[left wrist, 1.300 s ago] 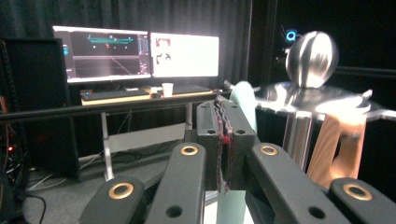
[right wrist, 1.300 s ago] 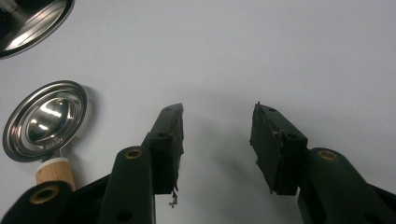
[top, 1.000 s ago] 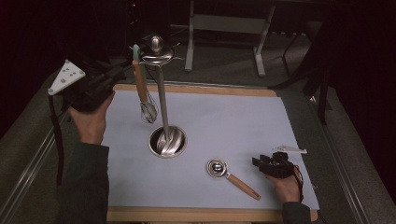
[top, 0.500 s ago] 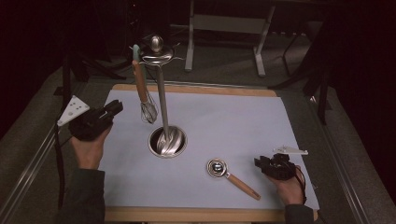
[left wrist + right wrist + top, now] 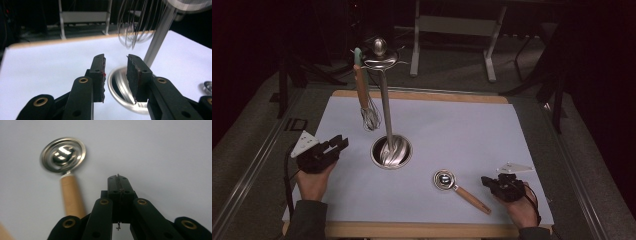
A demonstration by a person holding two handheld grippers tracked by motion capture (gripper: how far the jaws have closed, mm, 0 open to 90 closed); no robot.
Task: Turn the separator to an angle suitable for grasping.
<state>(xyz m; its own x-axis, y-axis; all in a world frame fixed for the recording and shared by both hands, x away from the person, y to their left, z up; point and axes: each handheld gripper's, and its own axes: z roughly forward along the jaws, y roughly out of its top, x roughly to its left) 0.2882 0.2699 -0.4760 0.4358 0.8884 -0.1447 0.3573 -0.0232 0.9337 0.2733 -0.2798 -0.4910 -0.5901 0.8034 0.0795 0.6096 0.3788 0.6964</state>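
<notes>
A steel utensil stand (image 5: 384,100) rises from a round base (image 5: 391,151) on the pale mat. From its top ring hangs a whisk (image 5: 364,100) with a wooden handle. My left gripper (image 5: 339,145) sits low over the mat, left of the base. Its jaws have just been opening and are open with nothing between them (image 5: 115,72); the base (image 5: 120,85) and the whisk wires (image 5: 135,22) lie beyond. A wooden-handled measuring spoon (image 5: 459,190) lies at front right. My right gripper (image 5: 486,181) has just closed on nothing (image 5: 118,180), beside the spoon's handle (image 5: 71,195).
The mat (image 5: 462,130) lies on a wooden board (image 5: 422,230) on a dark table with a metal rail (image 5: 252,165) along its left side. Dark frames and table legs (image 5: 452,25) stand beyond the far edge.
My left hand has come down from beside the whisk's handle to just above the mat, and its jaws have opened. The right gripper's jaws have shut. The whisk still hangs on the stand.
</notes>
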